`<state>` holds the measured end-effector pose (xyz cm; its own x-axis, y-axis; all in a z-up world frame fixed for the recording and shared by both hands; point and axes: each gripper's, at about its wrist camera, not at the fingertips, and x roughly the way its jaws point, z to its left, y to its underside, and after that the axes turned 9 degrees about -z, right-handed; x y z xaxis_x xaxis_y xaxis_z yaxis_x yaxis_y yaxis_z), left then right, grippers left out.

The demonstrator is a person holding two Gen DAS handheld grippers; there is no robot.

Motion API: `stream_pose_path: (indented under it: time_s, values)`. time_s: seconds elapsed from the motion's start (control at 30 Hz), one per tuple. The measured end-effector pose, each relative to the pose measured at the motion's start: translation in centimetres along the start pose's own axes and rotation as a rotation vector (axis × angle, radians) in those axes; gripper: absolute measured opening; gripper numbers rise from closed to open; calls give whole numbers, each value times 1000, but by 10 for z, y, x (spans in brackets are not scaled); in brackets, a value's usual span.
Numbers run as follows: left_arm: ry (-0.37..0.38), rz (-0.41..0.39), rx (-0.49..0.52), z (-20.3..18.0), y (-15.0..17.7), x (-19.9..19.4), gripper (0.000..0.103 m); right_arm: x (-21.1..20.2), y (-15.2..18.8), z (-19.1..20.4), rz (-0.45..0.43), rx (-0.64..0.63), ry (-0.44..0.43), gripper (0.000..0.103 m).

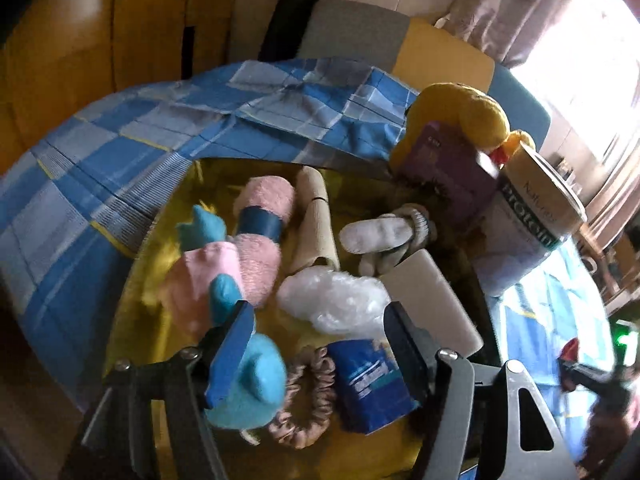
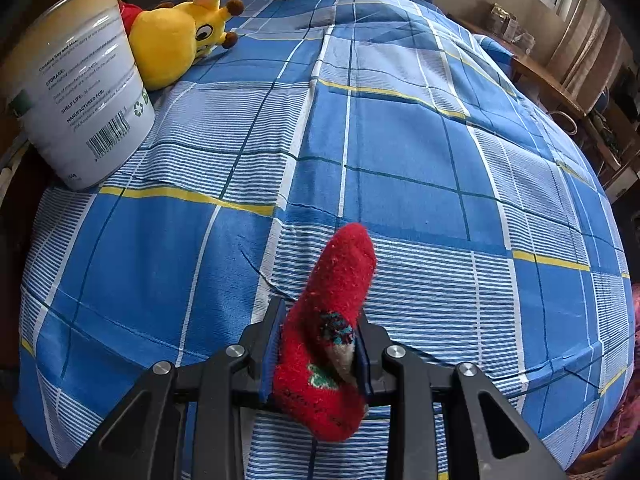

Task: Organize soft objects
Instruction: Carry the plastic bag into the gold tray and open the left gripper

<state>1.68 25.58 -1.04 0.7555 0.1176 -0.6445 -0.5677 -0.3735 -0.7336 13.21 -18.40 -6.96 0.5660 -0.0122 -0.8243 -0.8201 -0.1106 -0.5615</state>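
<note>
Hovering over a yellow bin (image 1: 160,248) of soft things, the left tool (image 1: 320,336) stands open; a blue plush (image 1: 252,384) touches its left pad, seemingly loose, though blur hides the contact. On the right, the right tool (image 2: 316,344) pinches a red sock (image 2: 332,320) above the bed (image 2: 400,160).

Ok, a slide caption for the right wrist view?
Right gripper shut on a red sock above the blue checked bedsheet, tin and yellow plush behind.

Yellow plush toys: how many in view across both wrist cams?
1. The yellow plush toy lies on the bed beside the white tin canister; others may be hidden.
</note>
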Motion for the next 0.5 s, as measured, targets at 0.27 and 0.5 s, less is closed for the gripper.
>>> stream_pose_path:
  time_s: [0.27, 0.5]
  values:
    - [-46, -53, 49, -6, 4, -21, 82, -3, 1, 3, 3, 1, 20, 28]
    - [-45, -81, 65, -10, 5, -34, 91, -14, 1, 9, 2, -7, 18, 26]
